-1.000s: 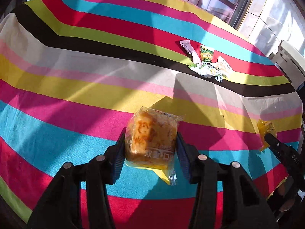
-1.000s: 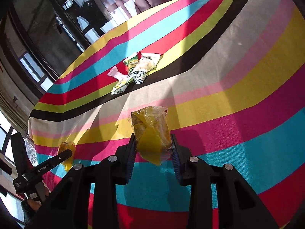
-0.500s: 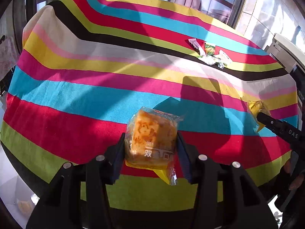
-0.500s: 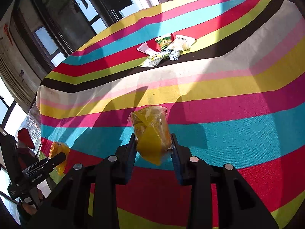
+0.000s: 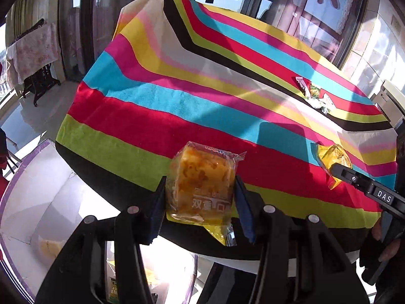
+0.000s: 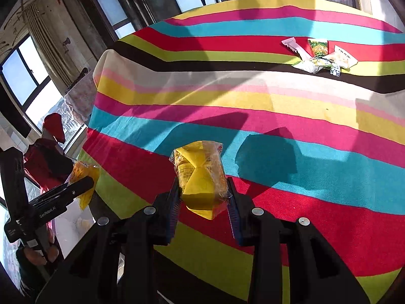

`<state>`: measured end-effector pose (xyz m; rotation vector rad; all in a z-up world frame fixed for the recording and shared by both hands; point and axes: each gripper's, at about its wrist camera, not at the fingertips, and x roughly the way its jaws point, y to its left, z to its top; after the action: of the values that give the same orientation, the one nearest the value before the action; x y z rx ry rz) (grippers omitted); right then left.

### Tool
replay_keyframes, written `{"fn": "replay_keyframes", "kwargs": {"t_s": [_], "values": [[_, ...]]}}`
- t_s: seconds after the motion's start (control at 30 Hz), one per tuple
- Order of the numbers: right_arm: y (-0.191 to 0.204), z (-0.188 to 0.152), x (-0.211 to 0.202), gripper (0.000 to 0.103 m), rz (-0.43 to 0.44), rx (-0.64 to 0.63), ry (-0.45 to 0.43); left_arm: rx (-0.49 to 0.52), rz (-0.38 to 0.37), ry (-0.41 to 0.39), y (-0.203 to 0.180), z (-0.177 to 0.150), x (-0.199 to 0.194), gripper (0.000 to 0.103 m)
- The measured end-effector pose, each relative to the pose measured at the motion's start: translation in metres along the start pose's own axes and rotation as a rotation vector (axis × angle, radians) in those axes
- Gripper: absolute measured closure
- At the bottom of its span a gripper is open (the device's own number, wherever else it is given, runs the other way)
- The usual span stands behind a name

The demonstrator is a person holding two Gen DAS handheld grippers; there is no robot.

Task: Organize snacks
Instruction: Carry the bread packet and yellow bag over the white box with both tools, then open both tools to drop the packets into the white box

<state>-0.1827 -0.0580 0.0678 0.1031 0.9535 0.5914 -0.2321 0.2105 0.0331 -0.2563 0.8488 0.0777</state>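
Observation:
My left gripper (image 5: 201, 192) is shut on a clear-wrapped golden cake (image 5: 202, 181), held over the near edge of the striped table (image 5: 177, 96). My right gripper (image 6: 203, 197) is shut on a yellow wrapped snack (image 6: 200, 174), held above the table's near red stripe. Each gripper shows in the other's view: the right one (image 5: 336, 167) with its yellow snack (image 5: 331, 155), the left one (image 6: 86, 179) with its cake (image 6: 84, 174). A small pile of several snack packets (image 6: 319, 55) lies at the far right of the table, also in the left wrist view (image 5: 315, 95).
A white bin with a purple rim (image 5: 27, 197) stands on the floor below the table's near left edge, with packets inside (image 5: 114, 288). Windows and a draped stand (image 5: 33, 50) lie beyond the table's left end.
Both grippers have pulled back and left from the table's middle to its near edge, still holding their snacks. The white bin has come into the left wrist view.

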Motion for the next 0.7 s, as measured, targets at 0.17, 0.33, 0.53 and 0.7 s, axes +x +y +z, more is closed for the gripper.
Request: {"fn": "replay_keyframes", "kwargs": {"t_s": [0.17, 0.33, 0.53, 0.7], "values": [[0.057, -0.006, 0.023, 0.068, 0.092, -0.118, 0.073, -0.026, 0.094, -0.007, 0.035, -0.015, -0.019, 0.053], [0.123, -0.016, 0.045, 0.068, 0.177, -0.268, 0.136, -0.077, 0.176, -0.006, 0.072, -0.029, -0.035, 0.053], [0.185, -0.035, 0.065, 0.068, 0.25, -0.42, 0.199, -0.139, 0.286, 0.024, 0.115, -0.051, -0.043, 0.052], [0.216, -0.048, 0.084, 0.068, 0.279, -0.482, 0.255, -0.183, 0.338, 0.062, 0.143, -0.067, -0.047, 0.052]]}}
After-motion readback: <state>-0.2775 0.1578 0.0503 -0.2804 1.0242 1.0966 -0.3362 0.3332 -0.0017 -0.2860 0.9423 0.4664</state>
